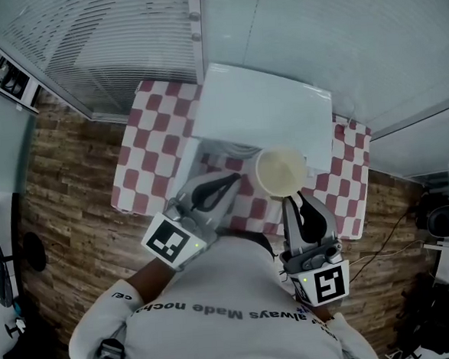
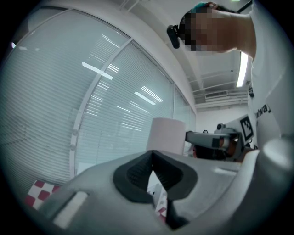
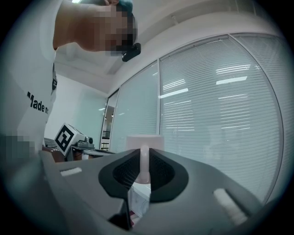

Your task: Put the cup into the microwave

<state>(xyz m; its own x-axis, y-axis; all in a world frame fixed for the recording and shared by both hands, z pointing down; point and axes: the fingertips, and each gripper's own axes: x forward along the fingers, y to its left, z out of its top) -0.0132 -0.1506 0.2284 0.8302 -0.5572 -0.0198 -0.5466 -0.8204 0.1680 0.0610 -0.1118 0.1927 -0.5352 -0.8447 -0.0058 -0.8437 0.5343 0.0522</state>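
- The right gripper point(image 1: 296, 200) is clamping the cup point(image 1: 279, 171) by its handle, holding it upright over the table point(image 1: 149, 142), just near of the microwave point(image 1: 265, 107).
- The left gripper point(image 1: 225, 184) is hovering left of the cup, jaws pressing together on nothing.

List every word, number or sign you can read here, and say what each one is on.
"always Made": back of the white shirt; the next word is unclear.
"Made n": same shirt in the right gripper view, rest hidden.
Sleeve mark: too small to read.
Marker cubes: patterns only, no letters.
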